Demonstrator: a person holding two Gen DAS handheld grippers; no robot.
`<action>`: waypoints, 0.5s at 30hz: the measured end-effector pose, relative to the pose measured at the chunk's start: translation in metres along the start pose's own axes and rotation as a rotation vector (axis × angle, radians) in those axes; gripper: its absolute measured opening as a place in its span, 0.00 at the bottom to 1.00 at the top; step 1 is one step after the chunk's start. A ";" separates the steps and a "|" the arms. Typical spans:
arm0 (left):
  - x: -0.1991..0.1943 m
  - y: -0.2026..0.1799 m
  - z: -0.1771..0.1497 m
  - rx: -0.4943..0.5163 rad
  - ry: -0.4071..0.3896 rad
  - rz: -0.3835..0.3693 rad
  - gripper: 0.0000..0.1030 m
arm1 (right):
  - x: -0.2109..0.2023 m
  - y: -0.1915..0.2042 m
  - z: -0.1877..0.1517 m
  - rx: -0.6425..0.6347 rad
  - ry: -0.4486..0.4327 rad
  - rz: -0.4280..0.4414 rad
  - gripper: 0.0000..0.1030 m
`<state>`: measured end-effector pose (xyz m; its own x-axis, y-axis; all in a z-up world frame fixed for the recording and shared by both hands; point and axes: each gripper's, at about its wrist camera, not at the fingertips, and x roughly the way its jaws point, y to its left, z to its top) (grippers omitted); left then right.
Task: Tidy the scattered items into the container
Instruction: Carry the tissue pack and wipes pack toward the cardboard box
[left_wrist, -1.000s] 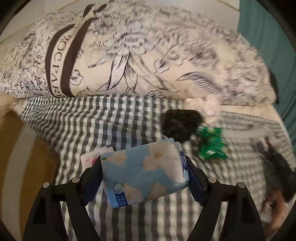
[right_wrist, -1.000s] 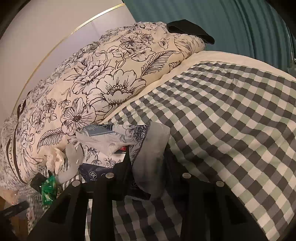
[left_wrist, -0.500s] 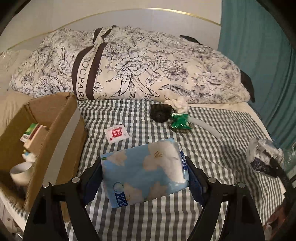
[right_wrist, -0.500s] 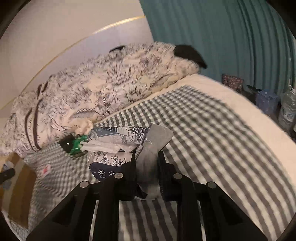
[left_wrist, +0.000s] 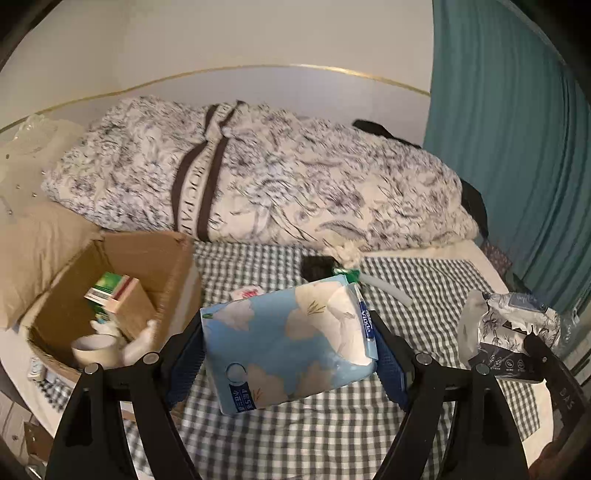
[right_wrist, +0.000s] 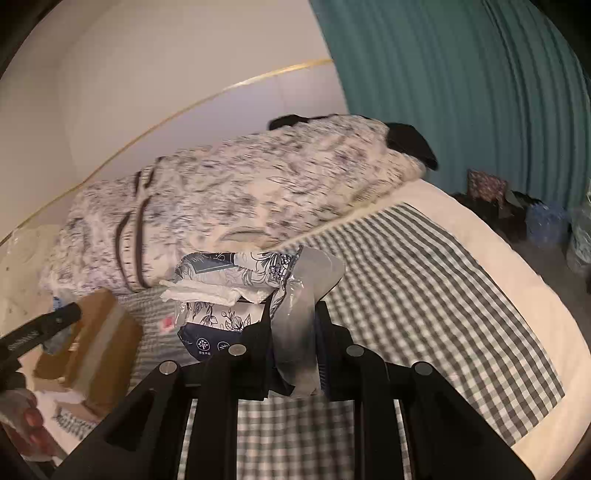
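The left gripper (left_wrist: 290, 354) pinches a blue tissue pack (left_wrist: 288, 343) printed with white flowers, one finger pressed to each side, and holds it above the checked blanket (left_wrist: 424, 273), just right of the cardboard box (left_wrist: 162, 258). The box sits open at the blanket's left edge and holds a green-and-white carton (left_wrist: 107, 290), a brown carton (left_wrist: 129, 306) and a white cup (left_wrist: 94, 347). The right gripper (right_wrist: 293, 354) is pressed together on the clear plastic end of a dark floral wipes pack (right_wrist: 229, 295), which hangs up off the blanket, well right of the box; a white sheet sticks out of its top. Beyond the box on the blanket lie a small red-and-white sachet (left_wrist: 247, 293), a black object (left_wrist: 317, 266), a green wrapper (left_wrist: 349, 273) and a crumpled white tissue (left_wrist: 347, 254), all near the folded floral duvet (left_wrist: 277, 181). A teal curtain (left_wrist: 517, 147) hangs to the right of the duvet.
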<state>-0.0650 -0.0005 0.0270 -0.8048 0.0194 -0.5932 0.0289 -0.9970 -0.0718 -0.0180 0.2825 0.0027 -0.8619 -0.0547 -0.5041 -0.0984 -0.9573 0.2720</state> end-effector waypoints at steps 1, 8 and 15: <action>-0.004 0.006 0.002 -0.009 -0.009 0.005 0.80 | -0.003 0.011 0.002 -0.013 -0.002 0.015 0.18; -0.025 0.070 0.018 -0.064 -0.049 0.063 0.80 | -0.003 0.100 0.004 -0.114 -0.006 0.117 0.19; -0.021 0.149 0.028 -0.121 -0.049 0.144 0.80 | 0.027 0.203 -0.009 -0.207 0.044 0.235 0.19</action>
<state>-0.0603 -0.1516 0.0509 -0.8148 -0.1291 -0.5652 0.2145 -0.9728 -0.0871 -0.0565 0.0838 0.0372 -0.8263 -0.2889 -0.4834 0.2079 -0.9542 0.2150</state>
